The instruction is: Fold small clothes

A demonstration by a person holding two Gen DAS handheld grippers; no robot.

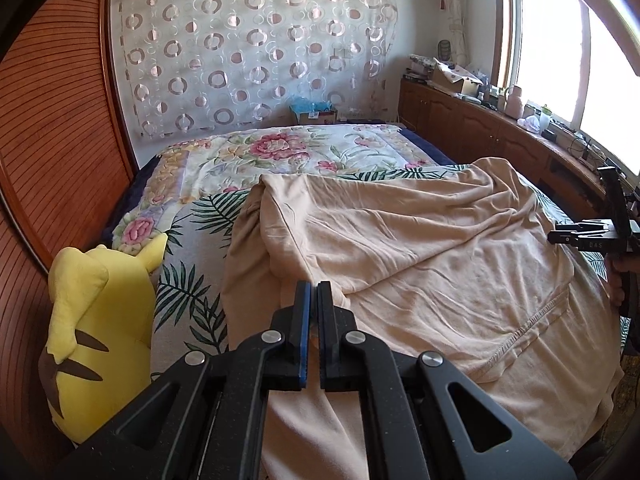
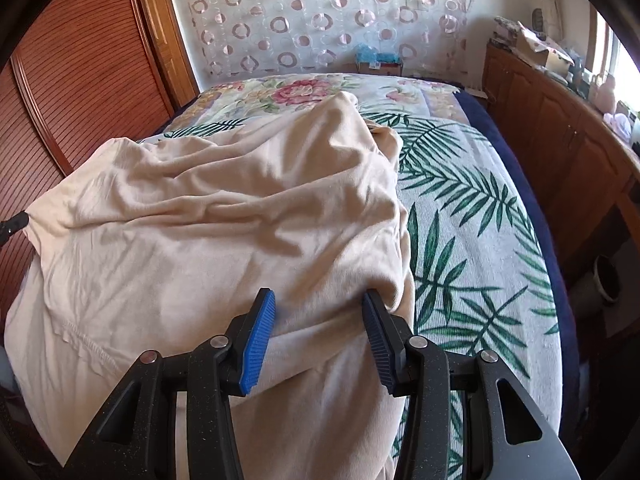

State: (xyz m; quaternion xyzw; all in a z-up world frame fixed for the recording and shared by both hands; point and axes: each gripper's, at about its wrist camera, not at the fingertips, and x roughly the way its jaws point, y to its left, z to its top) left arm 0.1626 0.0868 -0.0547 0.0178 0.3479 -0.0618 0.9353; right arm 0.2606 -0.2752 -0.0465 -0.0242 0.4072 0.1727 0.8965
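A beige garment (image 1: 420,256) lies crumpled across the near part of the bed, also seen in the right wrist view (image 2: 208,216). My left gripper (image 1: 314,286) is shut on a fold at the garment's left edge. My right gripper (image 2: 320,300) is open, its blue-padded fingers (image 2: 258,336) straddling a raised ridge of the garment near its right edge. The right gripper also shows at the far right of the left wrist view (image 1: 560,236). The left gripper's tip shows at the left edge of the right wrist view (image 2: 14,224).
The bed has a palm-leaf sheet (image 2: 472,240) and a floral quilt (image 1: 280,152) further back. A yellow plush toy (image 1: 92,332) sits at the bed's left. A wooden wardrobe (image 1: 52,140) stands left; a cluttered wooden cabinet (image 1: 500,128) under the window runs along the right.
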